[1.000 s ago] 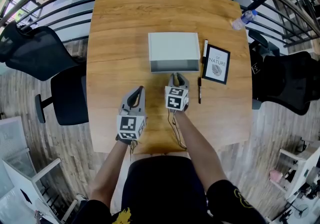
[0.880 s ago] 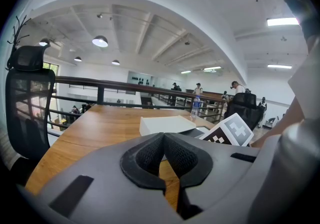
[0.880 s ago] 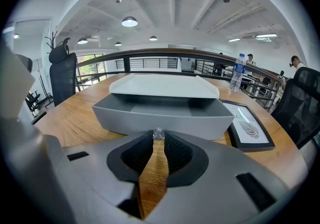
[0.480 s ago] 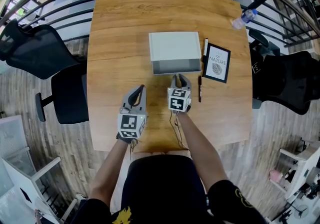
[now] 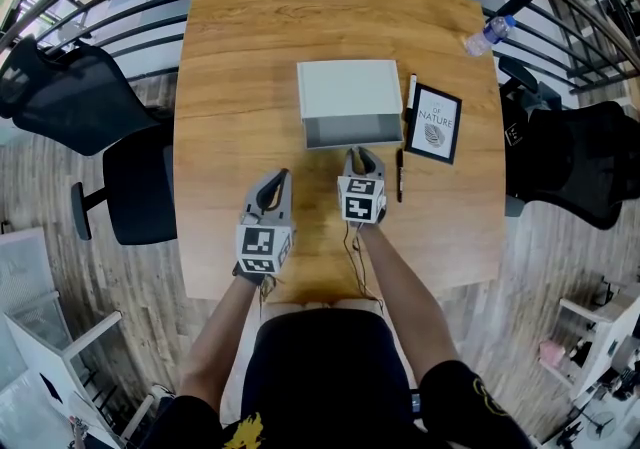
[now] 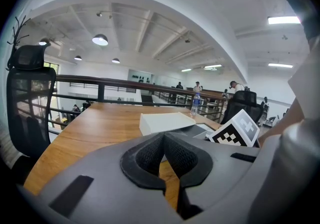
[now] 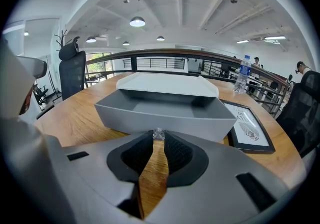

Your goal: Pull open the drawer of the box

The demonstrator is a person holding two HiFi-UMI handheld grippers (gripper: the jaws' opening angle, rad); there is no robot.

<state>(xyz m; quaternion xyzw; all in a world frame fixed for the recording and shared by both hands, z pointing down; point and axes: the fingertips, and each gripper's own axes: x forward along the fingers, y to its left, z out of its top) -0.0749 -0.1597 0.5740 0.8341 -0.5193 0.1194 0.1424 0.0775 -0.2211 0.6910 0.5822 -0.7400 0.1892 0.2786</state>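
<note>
Since the drawer (image 7: 165,115) stands partly out of the box (image 5: 348,87), the R gripper (image 7: 158,140) keeps its jaws clenched on the small clear knob (image 7: 158,133) at the box front, prob. to pull. L gripper (image 6: 163,138), jaws pressed together w/ nothing inside, is idle front-left of the box, not needed.

From my head camera I look steeply down on the table (image 5: 220,87) from high above. The left gripper (image 6: 163,134) camera looks low along its jaws, with the box (image 6: 162,121) well ahead to its right. The right gripper (image 7: 158,138) camera sits just behind the open drawer (image 7: 150,118), whose knob (image 7: 158,132) is at the jaw tips. All three views share the box.
</note>
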